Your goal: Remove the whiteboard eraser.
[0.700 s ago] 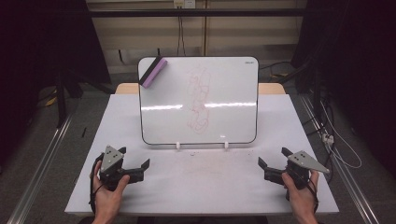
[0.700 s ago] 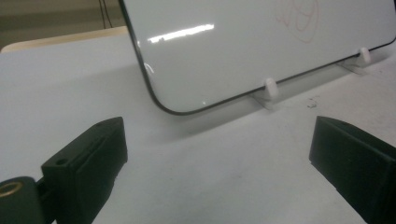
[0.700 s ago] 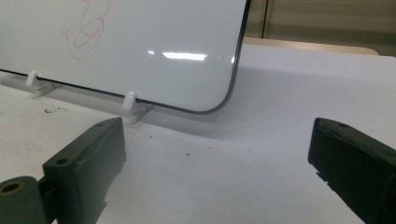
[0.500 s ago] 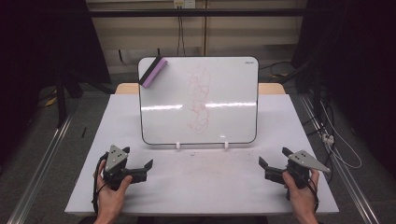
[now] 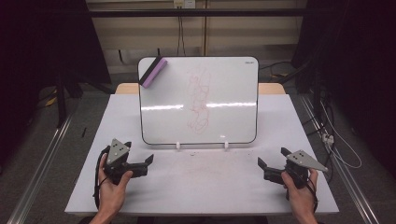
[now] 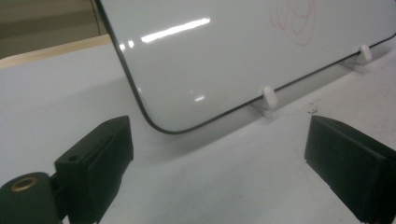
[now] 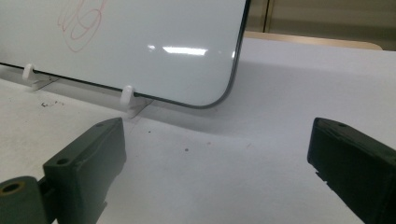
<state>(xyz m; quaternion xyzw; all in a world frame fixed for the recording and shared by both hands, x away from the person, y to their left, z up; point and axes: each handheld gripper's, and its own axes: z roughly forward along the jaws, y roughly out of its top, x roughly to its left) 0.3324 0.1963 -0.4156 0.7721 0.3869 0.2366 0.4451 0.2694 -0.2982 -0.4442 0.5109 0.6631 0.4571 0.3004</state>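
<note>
A whiteboard point(image 5: 224, 93) stands tilted on two small white feet at the middle of the table, with red scribbles point(image 5: 200, 100) down its centre. A purple eraser point(image 5: 153, 72) with a black back sticks to its top left corner. My left gripper point(image 5: 148, 164) rests open near the front left of the table, pointing right, nothing between its jaws. My right gripper point(image 5: 261, 168) is open at the front right, pointing left, also empty. In the left gripper view the whiteboard's point(image 6: 224, 56) lower corner is ahead. The right gripper view shows the whiteboard's point(image 7: 140, 46) other lower corner.
The white table point(image 5: 201, 182) carries faint red smudges in front of the board. A wooden edge point(image 5: 271, 87) shows behind the board. Metal rails point(image 5: 42, 163) run along both sides of the table, and cables point(image 5: 336, 140) lie on the floor at the right.
My left gripper has shifted slightly right and toward the table's middle. The right gripper has barely moved.
</note>
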